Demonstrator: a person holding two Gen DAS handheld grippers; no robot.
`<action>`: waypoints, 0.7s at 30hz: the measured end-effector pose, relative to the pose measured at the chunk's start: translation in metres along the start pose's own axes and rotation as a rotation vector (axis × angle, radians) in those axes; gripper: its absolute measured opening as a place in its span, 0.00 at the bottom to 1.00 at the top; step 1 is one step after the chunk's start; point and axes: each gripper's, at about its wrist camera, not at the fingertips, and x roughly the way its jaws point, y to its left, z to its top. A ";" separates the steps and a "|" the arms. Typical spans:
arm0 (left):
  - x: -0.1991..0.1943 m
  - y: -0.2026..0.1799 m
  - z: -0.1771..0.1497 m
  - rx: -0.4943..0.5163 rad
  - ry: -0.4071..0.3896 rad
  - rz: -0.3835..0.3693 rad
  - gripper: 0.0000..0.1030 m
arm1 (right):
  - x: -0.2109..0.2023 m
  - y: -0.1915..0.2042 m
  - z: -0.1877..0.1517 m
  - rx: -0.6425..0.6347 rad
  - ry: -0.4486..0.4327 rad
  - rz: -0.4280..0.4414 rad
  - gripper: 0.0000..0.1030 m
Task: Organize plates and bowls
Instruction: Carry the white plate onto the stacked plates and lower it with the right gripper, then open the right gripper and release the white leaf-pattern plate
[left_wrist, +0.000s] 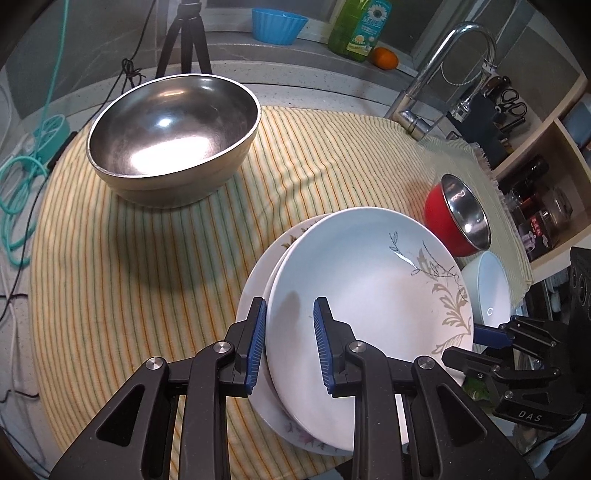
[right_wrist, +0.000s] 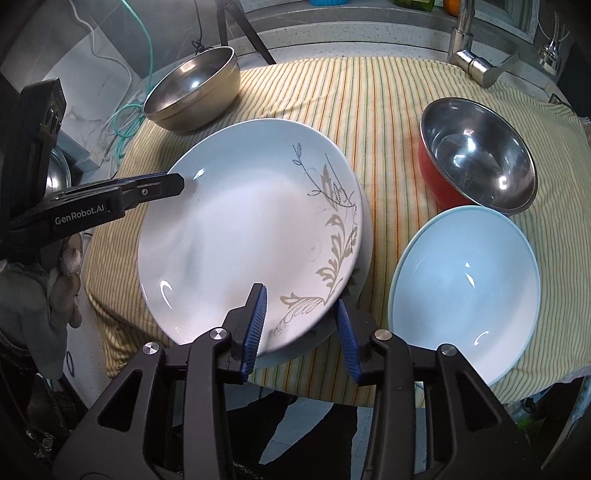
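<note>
- "GenRobot.AI" is printed on the left gripper (right_wrist: 173, 184); "DAS" on the right gripper (right_wrist: 301, 325).
- Both grippers straddle the plate's (right_wrist: 251, 236) rim, jaws partly open.
- The plate sits tilted atop a second plate (left_wrist: 255, 280) on the striped cloth (right_wrist: 388, 110).
- Blue bowl (right_wrist: 465, 288) and red bowl (right_wrist: 476, 155) lie right of the plate; steel bowl (right_wrist: 192, 88) beyond it.

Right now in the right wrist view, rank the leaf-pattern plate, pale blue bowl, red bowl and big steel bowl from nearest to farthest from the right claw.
1. Leaf-pattern plate, its rim between the right claw's fingers.
2. Pale blue bowl, just right.
3. Red bowl, farther back on the right.
4. Big steel bowl, far back left.
</note>
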 end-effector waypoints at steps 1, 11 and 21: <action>0.000 0.000 0.000 -0.003 0.000 -0.001 0.22 | 0.000 0.002 0.000 -0.007 0.003 -0.005 0.40; -0.001 0.000 0.002 -0.015 -0.003 -0.005 0.23 | 0.003 0.014 -0.001 -0.068 0.027 -0.031 0.47; -0.010 0.013 -0.002 -0.049 -0.016 -0.018 0.26 | -0.007 0.010 0.000 -0.065 0.015 -0.027 0.48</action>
